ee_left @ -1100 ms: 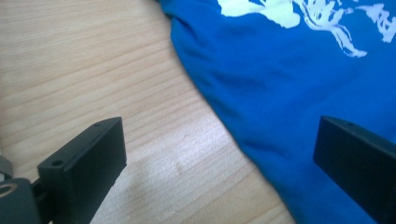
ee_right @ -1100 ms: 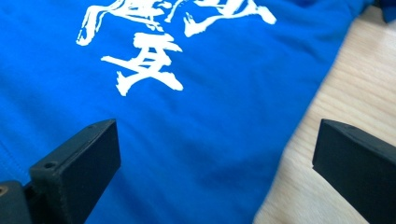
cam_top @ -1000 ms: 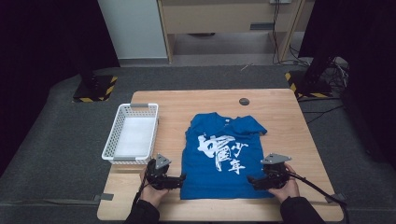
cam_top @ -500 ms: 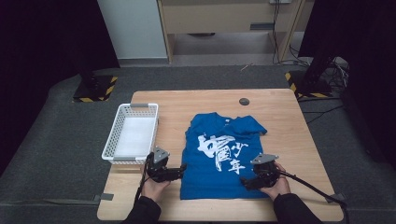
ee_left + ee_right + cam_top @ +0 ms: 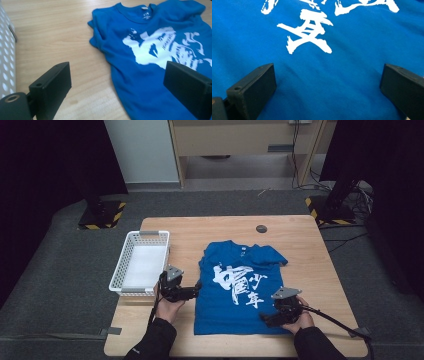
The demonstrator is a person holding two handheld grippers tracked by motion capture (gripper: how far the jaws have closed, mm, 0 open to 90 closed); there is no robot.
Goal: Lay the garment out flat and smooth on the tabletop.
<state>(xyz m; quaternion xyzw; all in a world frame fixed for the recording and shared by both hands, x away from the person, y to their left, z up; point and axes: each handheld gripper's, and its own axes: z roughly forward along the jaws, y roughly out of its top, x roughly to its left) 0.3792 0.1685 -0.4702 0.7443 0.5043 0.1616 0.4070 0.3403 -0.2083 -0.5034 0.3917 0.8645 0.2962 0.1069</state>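
A blue T-shirt (image 5: pixel 240 290) with white brush lettering lies flat on the wooden table (image 5: pixel 300 240), collar toward the far side. My left gripper (image 5: pixel 196 287) is open at the shirt's left edge, one jaw over bare wood and the other over the cloth (image 5: pixel 155 57). My right gripper (image 5: pixel 264 319) hovers open over the shirt's lower right part, with blue cloth (image 5: pixel 332 82) and white lettering between its jaws. Neither gripper holds anything.
A white perforated basket (image 5: pixel 141 262) stands at the table's left edge, just left of my left hand; its wall (image 5: pixel 6 65) appears in the left gripper view. A small dark round disc (image 5: pixel 261 228) sits near the far edge. Cables trail off the right.
Both grippers have moved inward toward the shirt: the left one to its left edge, the right one leftward and lower onto the hem area. The shirt has not moved.
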